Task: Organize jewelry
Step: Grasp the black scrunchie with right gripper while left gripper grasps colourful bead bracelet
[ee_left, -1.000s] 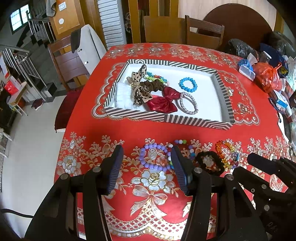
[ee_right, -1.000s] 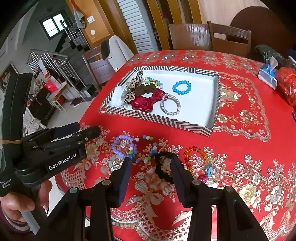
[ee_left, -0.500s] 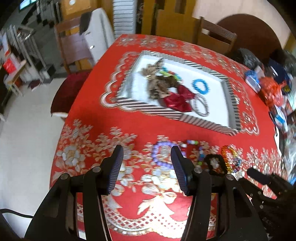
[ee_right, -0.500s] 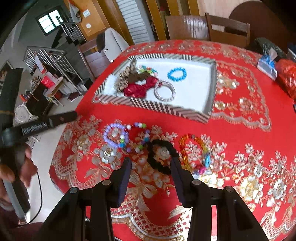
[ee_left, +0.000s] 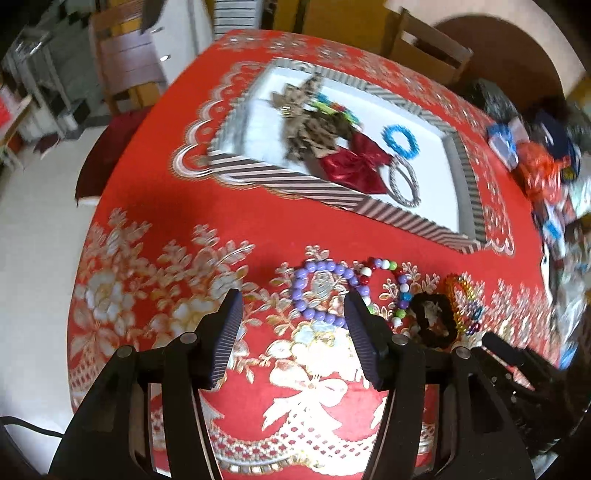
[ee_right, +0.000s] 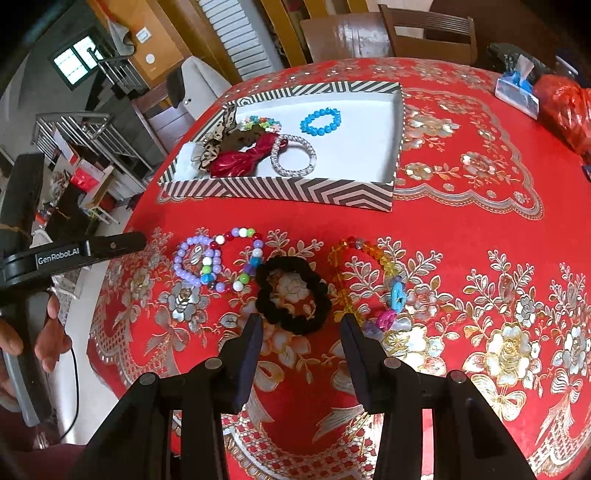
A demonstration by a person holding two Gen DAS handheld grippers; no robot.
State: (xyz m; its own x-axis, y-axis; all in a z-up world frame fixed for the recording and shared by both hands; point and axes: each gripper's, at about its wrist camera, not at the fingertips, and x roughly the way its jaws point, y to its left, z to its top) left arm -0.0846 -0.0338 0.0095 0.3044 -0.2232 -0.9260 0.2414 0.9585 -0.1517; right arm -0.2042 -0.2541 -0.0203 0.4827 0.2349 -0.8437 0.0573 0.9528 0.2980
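A striped tray (ee_right: 280, 192) (ee_left: 332, 192) holds bows, a red bow (ee_right: 240, 162), a blue bead bracelet (ee_right: 320, 121) and a silver bangle (ee_right: 293, 155). On the red cloth in front lie a purple bead bracelet (ee_right: 184, 266) (ee_left: 306, 306), a multicolour bead bracelet (ee_right: 255, 258), a black scrunchie (ee_right: 295, 321) (ee_left: 434, 334) and an orange bead bracelet (ee_right: 340, 266). My right gripper (ee_right: 301, 332) is open and empty, just above the scrunchie's near edge. My left gripper (ee_left: 293, 314) is open and empty, near the purple bracelet; it also shows in the right wrist view (ee_right: 110, 245).
A tissue pack (ee_right: 515, 92) and red bags (ee_right: 565, 107) sit at the table's far right. Wooden chairs (ee_right: 388, 33) stand behind the table. The table's near edge drops to the floor on the left.
Both grippers have lowered and moved closer to the jewelry on the cloth. The right one now frames the black scrunchie; the left view has swung and blurred. Both stay open.
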